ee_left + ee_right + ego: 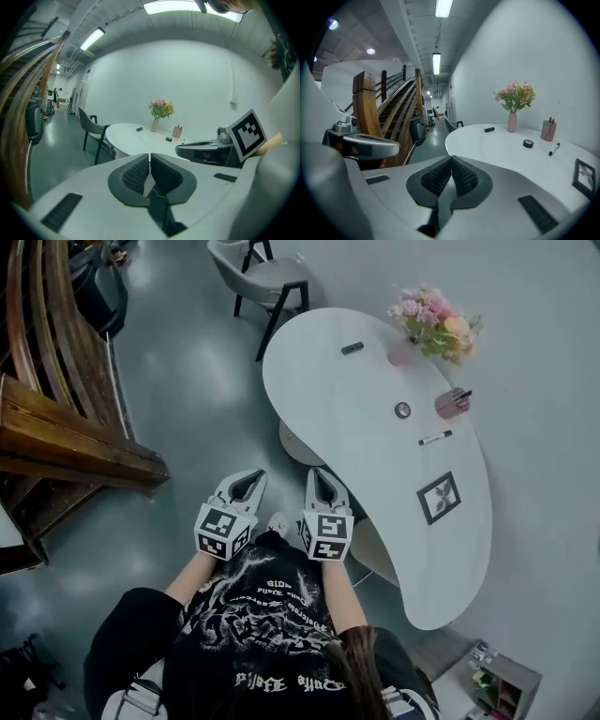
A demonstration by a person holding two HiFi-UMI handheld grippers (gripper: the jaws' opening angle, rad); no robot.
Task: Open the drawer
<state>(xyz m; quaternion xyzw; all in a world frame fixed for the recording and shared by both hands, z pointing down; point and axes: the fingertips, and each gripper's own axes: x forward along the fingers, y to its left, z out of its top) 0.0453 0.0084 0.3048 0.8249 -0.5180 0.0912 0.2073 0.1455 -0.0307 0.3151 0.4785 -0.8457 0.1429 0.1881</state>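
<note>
No drawer shows plainly in any view. In the head view my left gripper (pixel 247 480) and right gripper (pixel 317 476) are side by side in front of the person's chest, over the grey floor, just left of the white curved table (pixel 375 456). Both are shut with nothing between the pads. The left gripper view shows the left gripper (pixel 150 157) with its jaws together and the right gripper's marker cube (pixel 247 133) beside it. In the right gripper view the right gripper (pixel 451 162) is also shut, pointing along the table's near edge.
On the table stand a flower vase (pixel 436 324), a pen cup (pixel 452 402), a tape roll (pixel 402 410), a marker (pixel 435 438), a picture frame (pixel 438 497) and a small black object (pixel 352 349). A chair (pixel 262 277) stands beyond. A wooden staircase (pixel 66 437) rises at left. A small shelf unit (pixel 502 685) sits at bottom right.
</note>
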